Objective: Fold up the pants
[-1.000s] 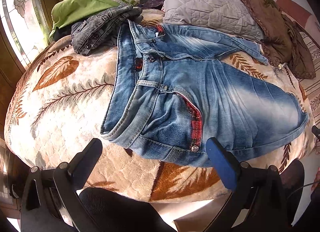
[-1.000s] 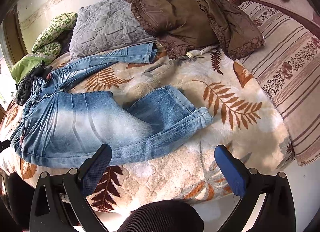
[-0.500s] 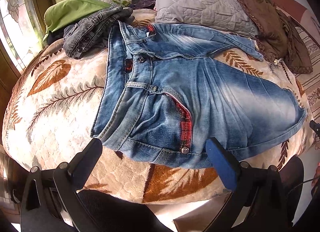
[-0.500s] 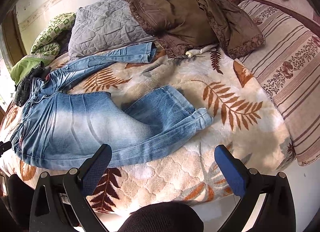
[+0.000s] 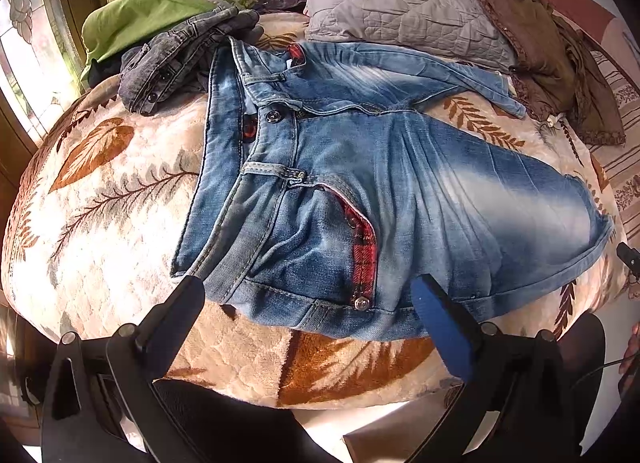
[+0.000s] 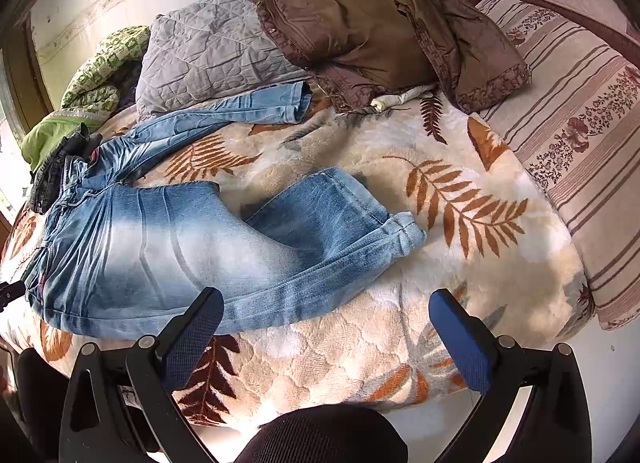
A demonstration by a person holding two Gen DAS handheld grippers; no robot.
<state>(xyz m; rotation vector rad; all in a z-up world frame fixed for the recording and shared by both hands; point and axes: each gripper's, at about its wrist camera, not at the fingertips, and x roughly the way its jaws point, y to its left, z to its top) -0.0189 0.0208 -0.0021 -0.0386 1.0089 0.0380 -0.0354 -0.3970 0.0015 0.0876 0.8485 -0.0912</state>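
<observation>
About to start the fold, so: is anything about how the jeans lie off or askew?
Yes. The blue jeans are not laid straight: the near leg kinks at the knee, the far leg splays off toward the grey quilted pillow, and the waistband is unbuttoned and flipped open.

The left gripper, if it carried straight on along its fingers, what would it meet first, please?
Most likely the blue jeans: the open left gripper points at their near hip edge, by the red-lined pocket, lying on the leaf-print blanket. Nothing shows between the fingers and the denim, though depth is hard to judge.
</observation>
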